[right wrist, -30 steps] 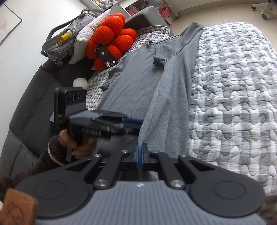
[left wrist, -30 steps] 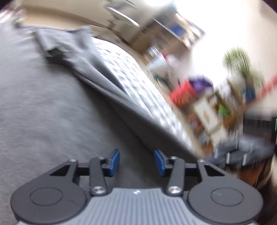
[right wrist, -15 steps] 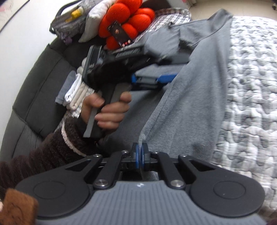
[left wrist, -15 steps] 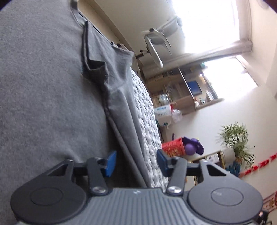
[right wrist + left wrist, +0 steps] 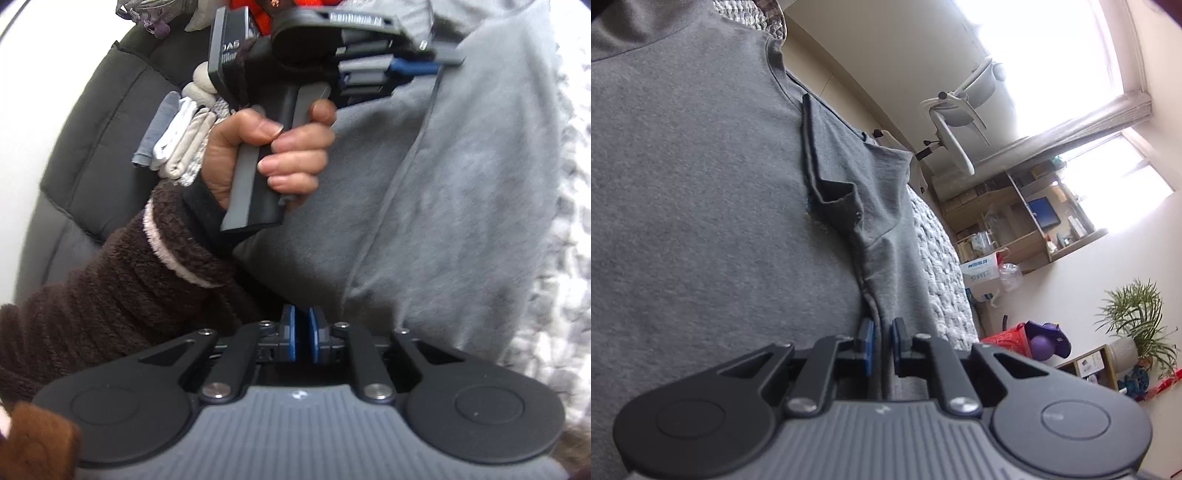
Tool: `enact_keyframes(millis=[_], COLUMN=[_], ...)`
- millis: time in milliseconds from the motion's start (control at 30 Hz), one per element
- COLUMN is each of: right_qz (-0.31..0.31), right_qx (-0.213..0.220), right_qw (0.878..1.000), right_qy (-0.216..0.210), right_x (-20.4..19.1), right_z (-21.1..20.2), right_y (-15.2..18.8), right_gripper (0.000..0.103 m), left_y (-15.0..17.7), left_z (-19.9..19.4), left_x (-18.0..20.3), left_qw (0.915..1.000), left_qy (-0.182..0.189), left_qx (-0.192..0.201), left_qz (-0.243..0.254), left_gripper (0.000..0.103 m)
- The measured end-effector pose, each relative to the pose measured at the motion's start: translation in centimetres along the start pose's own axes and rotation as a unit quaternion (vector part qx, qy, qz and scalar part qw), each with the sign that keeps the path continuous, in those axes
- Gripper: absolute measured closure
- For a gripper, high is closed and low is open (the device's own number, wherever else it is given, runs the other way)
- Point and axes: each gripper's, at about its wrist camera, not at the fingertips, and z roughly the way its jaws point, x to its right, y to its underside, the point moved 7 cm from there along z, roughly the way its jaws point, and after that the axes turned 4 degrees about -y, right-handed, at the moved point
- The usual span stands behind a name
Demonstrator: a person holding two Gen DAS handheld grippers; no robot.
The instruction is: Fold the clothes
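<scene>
A grey shirt (image 5: 701, 203) lies spread on a quilted bedspread (image 5: 938, 258), one side folded over with a small sleeve turned in. My left gripper (image 5: 881, 341) is shut on the shirt's folded side edge, and the seam runs straight between its blue pads. In the right wrist view a person's hand (image 5: 280, 147) holds that left gripper (image 5: 436, 64) over the shirt (image 5: 461, 203). My right gripper (image 5: 301, 339) sits at the shirt's near edge, its pads nearly together with dark grey cloth pinched between them.
A dark sofa (image 5: 92, 129) runs along the left with a pile of folded clothes (image 5: 177, 147) on it. The person's brown fuzzy sleeve (image 5: 110, 295) crosses the lower left. Beyond the bed stand an office chair (image 5: 960, 110), shelves (image 5: 1015, 221) and a plant (image 5: 1137, 317).
My left gripper was open and has closed on the shirt's folded edge. The hand holding it has come nearer to my right gripper, which stays closed on the near edge.
</scene>
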Motion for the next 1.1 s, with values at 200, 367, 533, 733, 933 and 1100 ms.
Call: enact_keyframes(millis=[200, 367, 533, 733, 933, 1100], right_qz=[0.033, 0.063, 0.071, 0.07, 0.06, 0.025], right_qx=[0.052, 0.076, 0.107, 0.178, 0.251, 0.279], right_qw=[0.997, 0.994, 0.99, 0.974, 0.946, 0.922], right_qy=[0.036, 0.038, 0.058, 0.124, 0.193, 0.267], right_x=[2.9, 4.4, 4.3, 3.9, 3.5, 3.4], right_z=[-3.1, -5.0, -6.5, -7.2, -6.6, -4.4], right_y=[-0.7, -0.4, 0.3, 3.5, 8.0, 11.8], right_gripper=[0.061, 0.061, 0.061, 0.06, 0.045, 0.045], left_y=[2.6, 6.8, 11.1, 15.3, 19.2, 20.6], left_z=[-0.1, -1.4, -2.8, -4.8, -5.3, -5.0], left_x=[1.0, 2.0, 3.2, 3.7, 2.9, 2.6], left_qw=[0.9973, 0.9907, 0.9836, 0.9841, 0.9783, 0.9734], left_qy=[-0.006, -0.006, -0.016, -0.012, -0.054, -0.089], left_qx=[-0.063, -0.119, -0.147, -0.138, -0.148, -0.139], left_qz=[0.038, 0.066, 0.103, 0.111, 0.135, 0.159], left_gripper=[0.083, 0.081, 0.076, 0.073, 0.072, 0.089])
